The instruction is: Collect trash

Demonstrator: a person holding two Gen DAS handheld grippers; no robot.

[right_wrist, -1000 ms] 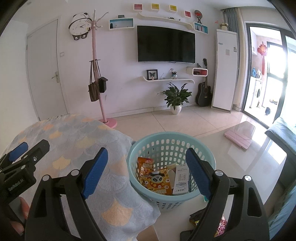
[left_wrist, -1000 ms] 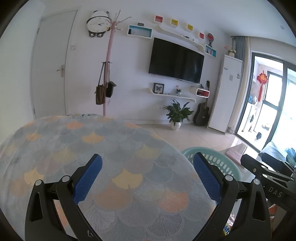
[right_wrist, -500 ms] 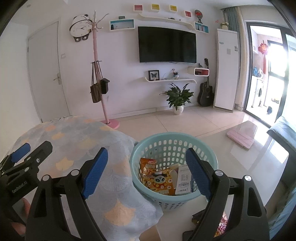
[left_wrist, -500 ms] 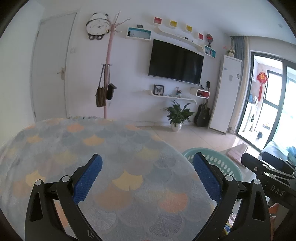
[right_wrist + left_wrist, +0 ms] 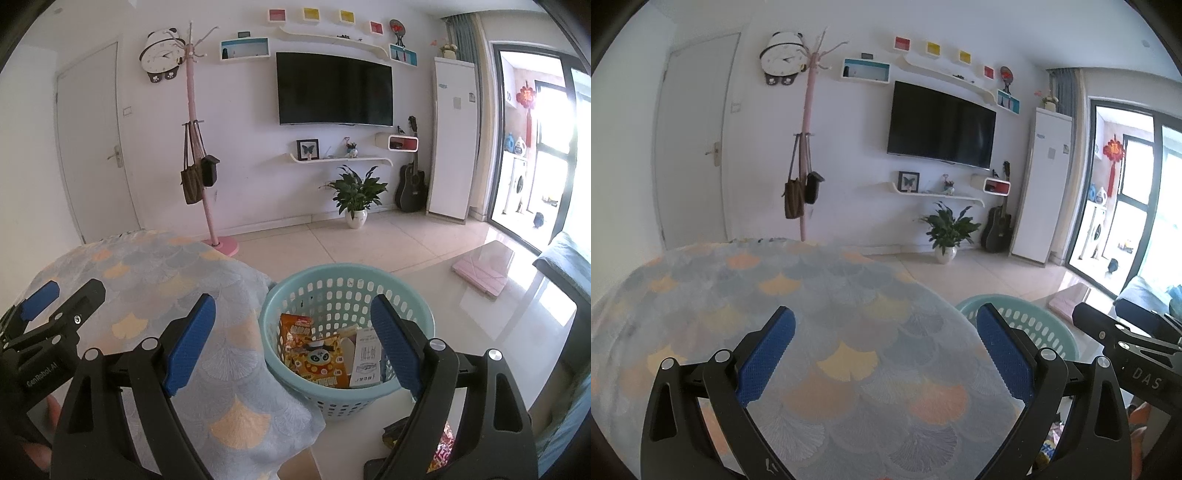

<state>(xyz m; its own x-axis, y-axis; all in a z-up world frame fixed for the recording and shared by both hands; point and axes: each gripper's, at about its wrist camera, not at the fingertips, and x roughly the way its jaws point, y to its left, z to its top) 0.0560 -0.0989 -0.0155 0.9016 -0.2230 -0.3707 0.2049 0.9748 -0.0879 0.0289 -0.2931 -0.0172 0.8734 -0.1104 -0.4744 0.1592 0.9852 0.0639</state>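
Turquoise perforated basket (image 5: 345, 295) stands upright on the pale desk (image 5: 480, 314), holding an orange snack packet (image 5: 317, 360) and a white carton (image 5: 365, 358), long axes leaning upward. Right tongs (image 5: 293, 345) gape empty just before it; left tongs (image 5: 886, 354) gape empty over scale-patterned cloth (image 5: 775, 288).

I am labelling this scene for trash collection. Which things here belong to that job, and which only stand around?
Belong to the job:
- light blue basket
- snack wrappers and white paper box inside it
- wrapper on the table by the basket

Only standing around:
- patterned cloth
- pink folder
- potted plant
- guitar
- coat stand
- television
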